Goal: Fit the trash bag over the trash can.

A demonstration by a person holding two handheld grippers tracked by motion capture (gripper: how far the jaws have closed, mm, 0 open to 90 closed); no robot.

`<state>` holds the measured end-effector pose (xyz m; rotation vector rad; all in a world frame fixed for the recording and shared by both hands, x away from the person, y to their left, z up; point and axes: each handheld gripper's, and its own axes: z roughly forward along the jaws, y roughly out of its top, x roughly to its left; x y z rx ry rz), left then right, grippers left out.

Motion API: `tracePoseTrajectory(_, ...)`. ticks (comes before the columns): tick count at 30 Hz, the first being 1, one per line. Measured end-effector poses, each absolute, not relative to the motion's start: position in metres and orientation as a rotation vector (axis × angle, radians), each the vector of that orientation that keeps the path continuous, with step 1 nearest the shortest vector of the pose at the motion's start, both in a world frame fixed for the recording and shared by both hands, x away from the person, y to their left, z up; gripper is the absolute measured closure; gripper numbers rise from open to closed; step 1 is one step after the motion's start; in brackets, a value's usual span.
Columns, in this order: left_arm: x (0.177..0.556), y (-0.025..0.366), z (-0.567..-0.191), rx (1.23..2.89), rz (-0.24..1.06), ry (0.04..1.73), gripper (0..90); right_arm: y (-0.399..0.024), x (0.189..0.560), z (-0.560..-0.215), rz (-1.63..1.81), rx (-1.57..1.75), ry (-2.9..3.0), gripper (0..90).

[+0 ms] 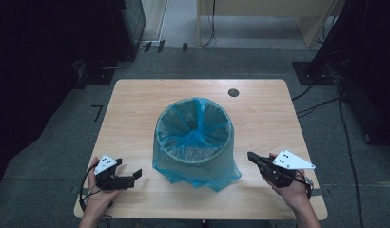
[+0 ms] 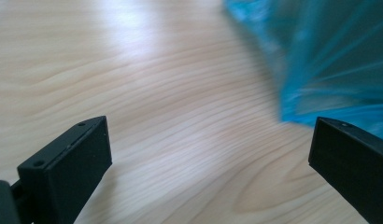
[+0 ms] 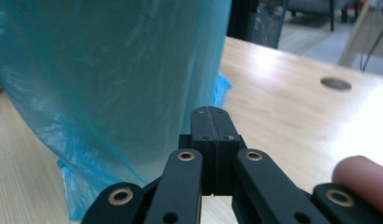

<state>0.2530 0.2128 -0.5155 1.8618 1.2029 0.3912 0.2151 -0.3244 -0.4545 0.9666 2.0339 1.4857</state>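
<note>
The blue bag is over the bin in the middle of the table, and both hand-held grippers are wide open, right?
Not quite. The left hand-held gripper is open, but the right hand-held gripper is shut with nothing in it, as the right gripper view shows. The blue bag does cover the bin.

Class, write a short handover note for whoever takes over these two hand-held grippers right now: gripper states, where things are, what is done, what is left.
Left hand-held gripper: jaws open, empty, near the table's front edge, pointing at the bag's skirt.
Right hand-held gripper: jaws shut, empty, just right of the bin, apart from it.
Round bin lined with a translucent blue plastic bag: mid-table on the light wooden table.
Done: bag draped over the rim and down the outside.
Left: probably tidying the loose skirt at the base.
</note>
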Motion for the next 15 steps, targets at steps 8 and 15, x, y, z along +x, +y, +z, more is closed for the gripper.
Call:
tracePoseTrajectory(8, 0.258, 0.227, -0.518, 1.848, 0.467, 1.425, 0.0, -0.324, 0.222, -0.425, 1.556, 0.711, 2.039, 90.0)
tracePoseTrajectory(15, 0.260, 0.211, -0.519, 1.979, 0.594, 1.435, 0.0, -0.305, 0.233, -0.391, 1.494, 0.539, 2.090, 90.0)
